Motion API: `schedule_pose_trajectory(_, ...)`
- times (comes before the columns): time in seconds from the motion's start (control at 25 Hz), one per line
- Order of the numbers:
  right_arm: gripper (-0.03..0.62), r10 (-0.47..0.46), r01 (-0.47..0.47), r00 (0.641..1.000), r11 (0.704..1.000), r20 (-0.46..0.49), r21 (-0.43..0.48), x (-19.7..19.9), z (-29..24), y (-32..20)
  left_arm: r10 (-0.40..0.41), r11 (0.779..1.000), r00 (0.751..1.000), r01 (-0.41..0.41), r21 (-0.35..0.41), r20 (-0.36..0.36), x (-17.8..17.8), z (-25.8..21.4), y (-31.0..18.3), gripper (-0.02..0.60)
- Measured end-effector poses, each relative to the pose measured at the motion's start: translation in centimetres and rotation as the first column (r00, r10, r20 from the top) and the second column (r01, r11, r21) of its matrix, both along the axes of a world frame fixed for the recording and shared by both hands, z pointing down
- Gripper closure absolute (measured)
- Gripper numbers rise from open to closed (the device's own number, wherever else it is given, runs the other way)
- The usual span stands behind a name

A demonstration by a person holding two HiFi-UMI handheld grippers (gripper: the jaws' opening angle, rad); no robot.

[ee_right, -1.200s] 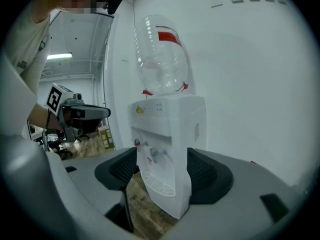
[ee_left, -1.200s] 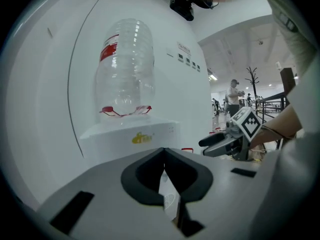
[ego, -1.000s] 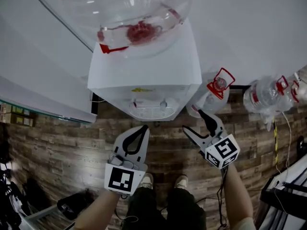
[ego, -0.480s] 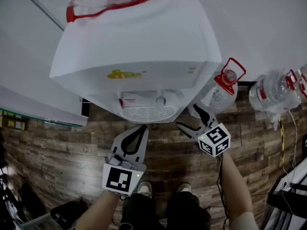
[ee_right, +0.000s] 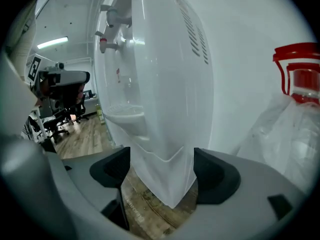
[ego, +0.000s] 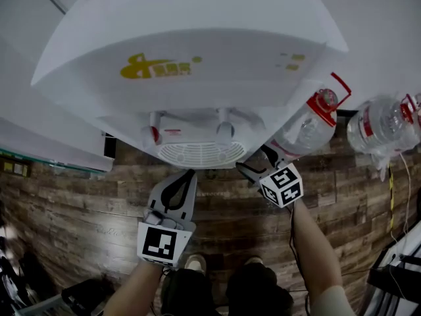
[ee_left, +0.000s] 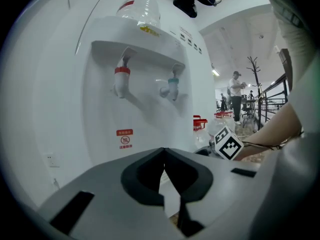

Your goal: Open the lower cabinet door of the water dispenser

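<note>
The left gripper (ego: 187, 175) hangs low in front of the water dispenser (ego: 197, 58), over the wood floor (ego: 79, 209). In the left gripper view its jaws (ee_left: 164, 151) are drawn together, tips meeting, with nothing between them. Past them rises the dispenser's white front: a red tap (ee_left: 120, 79), a teal tap (ee_left: 172, 85) beside it, and a small red warning sticker (ee_left: 125, 139) lower down. From the head view the dispenser fills the middle, its top overhanging the slotted drip tray (ego: 200, 154). The lower cabinet door lies beneath that overhang and is hidden there, and no view shows it clearly.

The right gripper (ego: 258, 166) reaches in just right of the drip tray, under the dispenser's right front corner. In the right gripper view its jaws (ee_right: 160, 166) stand wide apart, and the lower corner edge of the white cabinet body (ee_right: 160, 84) comes down between them, not clamped. Further right, clear water bottles with red caps (ego: 309, 127) (ego: 385, 124) sit against the wall, the nearer one just beside the dispenser.
</note>
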State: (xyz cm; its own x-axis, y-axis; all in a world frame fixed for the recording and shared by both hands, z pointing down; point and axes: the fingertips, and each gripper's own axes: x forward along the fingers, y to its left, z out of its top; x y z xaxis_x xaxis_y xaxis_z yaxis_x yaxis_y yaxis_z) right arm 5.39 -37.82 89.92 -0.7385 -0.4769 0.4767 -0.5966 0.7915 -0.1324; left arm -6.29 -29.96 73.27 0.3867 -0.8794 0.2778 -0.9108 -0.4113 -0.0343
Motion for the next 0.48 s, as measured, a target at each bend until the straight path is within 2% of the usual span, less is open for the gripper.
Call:
schedule_pose_trajectory(0.24,0.198,-0.001,0.001,1.0,1.0,0.01,0.009,-0.7,0.9,-1.2,0.018,1.0,1.0,-0.018,-0.006,-0.012,-0.1,0.8,0.4,0.575)
schedule_pose_trajectory(0.36,0.235,-0.011,0.011,1.0,1.0,0.004,0.015,-1.2,1.1,-1.3,0.017,1.0,1.0,-0.017,-0.011,-0.009,-0.7,1.0,1.0,0.575)
schedule_pose_trajectory(0.48,0.246,0.016,-0.016,1.0,1.0,0.001,0.014,-1.2,1.2,-1.1,0.025,0.999,1.0,-0.024,-0.032,0.005,-0.9,1.3,1.4,0.575)
